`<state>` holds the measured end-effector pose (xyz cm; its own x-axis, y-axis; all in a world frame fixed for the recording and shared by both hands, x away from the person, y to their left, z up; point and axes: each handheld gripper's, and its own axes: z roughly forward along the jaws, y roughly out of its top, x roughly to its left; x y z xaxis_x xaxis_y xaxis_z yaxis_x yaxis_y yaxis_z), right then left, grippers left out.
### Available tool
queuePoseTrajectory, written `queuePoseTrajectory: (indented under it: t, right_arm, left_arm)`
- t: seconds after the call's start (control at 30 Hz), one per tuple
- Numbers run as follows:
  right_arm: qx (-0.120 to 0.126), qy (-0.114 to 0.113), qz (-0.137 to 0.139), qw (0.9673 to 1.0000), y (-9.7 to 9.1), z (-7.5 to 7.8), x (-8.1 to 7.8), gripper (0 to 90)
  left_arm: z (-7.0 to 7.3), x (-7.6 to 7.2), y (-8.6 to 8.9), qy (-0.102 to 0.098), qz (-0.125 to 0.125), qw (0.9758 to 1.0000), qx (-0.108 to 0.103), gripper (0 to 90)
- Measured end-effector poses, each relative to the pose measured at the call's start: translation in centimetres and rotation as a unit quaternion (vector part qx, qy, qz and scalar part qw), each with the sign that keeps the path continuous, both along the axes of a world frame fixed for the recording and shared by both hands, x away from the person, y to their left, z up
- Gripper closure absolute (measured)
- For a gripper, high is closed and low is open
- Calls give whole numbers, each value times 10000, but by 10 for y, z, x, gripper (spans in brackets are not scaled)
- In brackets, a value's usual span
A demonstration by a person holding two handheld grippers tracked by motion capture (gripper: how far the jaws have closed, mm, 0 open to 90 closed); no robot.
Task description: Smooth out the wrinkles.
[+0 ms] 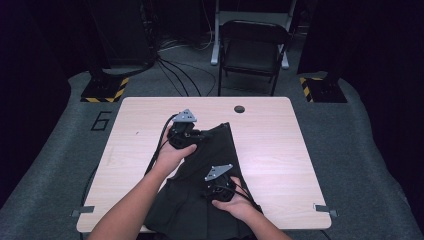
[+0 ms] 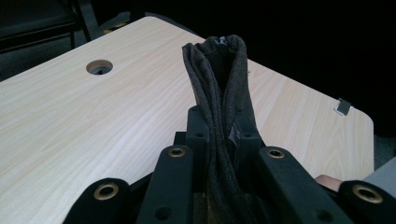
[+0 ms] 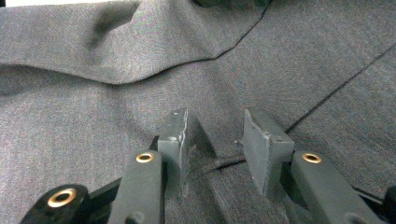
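Partly hidden: dark garment (image 2: 219,88) fold inside left claw (image 2: 219,135).

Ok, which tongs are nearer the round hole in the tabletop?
Left. The left tongs, shut on a fold of the dark garment, sit toward the table's far side, short of the round hole. The right tongs are over the garment near the person's edge, farther off.

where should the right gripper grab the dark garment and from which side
Probably the raised fold just ahead of the right gripper, coming down from above with one jaw on each side of it. The dark garment lies flat on the table elsewhere, so that ridge is the one part that stands up to pinch. The left gripper already clamps a bunched edge.
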<state>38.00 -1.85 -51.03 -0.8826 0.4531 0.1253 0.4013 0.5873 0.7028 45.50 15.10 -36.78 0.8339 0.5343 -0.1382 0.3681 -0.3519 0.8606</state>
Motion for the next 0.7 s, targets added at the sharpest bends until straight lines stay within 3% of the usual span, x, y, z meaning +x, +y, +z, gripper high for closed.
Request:
queuePoseTrajectory:
  t: [0.7]
  right_arm:
    - [-10, -106, -11, 9999, 0, 0, -1, 608]
  left_arm:
    - [6, -14, 10, -67, -27, 9999, -119, 806]
